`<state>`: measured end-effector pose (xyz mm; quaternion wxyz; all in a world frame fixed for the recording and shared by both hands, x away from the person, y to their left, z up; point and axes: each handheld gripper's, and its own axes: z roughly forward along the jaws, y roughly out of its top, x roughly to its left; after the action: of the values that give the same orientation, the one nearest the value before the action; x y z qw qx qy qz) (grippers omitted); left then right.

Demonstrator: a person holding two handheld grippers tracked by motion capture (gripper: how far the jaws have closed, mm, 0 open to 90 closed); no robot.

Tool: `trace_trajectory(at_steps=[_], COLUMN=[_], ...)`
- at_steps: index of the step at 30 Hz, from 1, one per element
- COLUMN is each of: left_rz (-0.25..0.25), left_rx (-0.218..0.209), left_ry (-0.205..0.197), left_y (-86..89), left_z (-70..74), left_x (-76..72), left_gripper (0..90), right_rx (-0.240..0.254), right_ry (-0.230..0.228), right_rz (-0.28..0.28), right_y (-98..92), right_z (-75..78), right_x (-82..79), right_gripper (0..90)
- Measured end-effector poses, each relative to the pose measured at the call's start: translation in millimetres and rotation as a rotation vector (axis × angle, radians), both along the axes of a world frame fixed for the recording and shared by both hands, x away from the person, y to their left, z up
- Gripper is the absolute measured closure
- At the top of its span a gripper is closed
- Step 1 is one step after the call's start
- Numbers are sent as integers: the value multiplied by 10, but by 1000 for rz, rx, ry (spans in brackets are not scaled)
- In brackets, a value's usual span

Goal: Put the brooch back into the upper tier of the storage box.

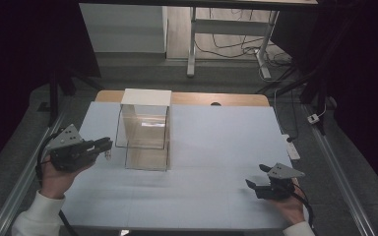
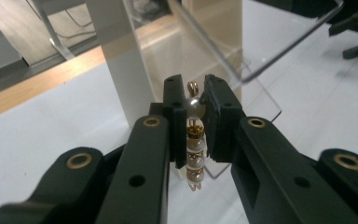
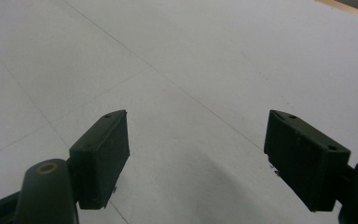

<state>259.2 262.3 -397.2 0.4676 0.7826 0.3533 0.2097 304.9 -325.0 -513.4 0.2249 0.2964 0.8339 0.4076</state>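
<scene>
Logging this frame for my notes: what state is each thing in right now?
Left tool: shut on the pearl earring, held off the table beside the stand.
Pearl earring: clamped between the jaws, hook end up, beads hanging below.
Right tool: open, holding nothing, low over the white table cover.
Clear acrylic stand: upright on the table, nothing hanging on it.

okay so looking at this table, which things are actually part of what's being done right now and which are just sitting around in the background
In use:
- left gripper, shut on the earring
- clear stand, just ahead of it

Idle or background:
- right gripper, open over the bare white table cover
- desk legs and cables on the floor behind
</scene>
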Motion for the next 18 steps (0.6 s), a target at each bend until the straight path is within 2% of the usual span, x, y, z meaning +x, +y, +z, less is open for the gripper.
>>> trace_trajectory(at_steps=[18], left_rz=[6], left_rx=[-46], left_ry=[-88], left_y=[-75], left_z=[217], left_x=[48], left_gripper=[791], right_rx=[5], right_ry=[0], right_rz=[-8], right_y=[-2], right_z=[2], right_x=[-5], right_gripper=[217])
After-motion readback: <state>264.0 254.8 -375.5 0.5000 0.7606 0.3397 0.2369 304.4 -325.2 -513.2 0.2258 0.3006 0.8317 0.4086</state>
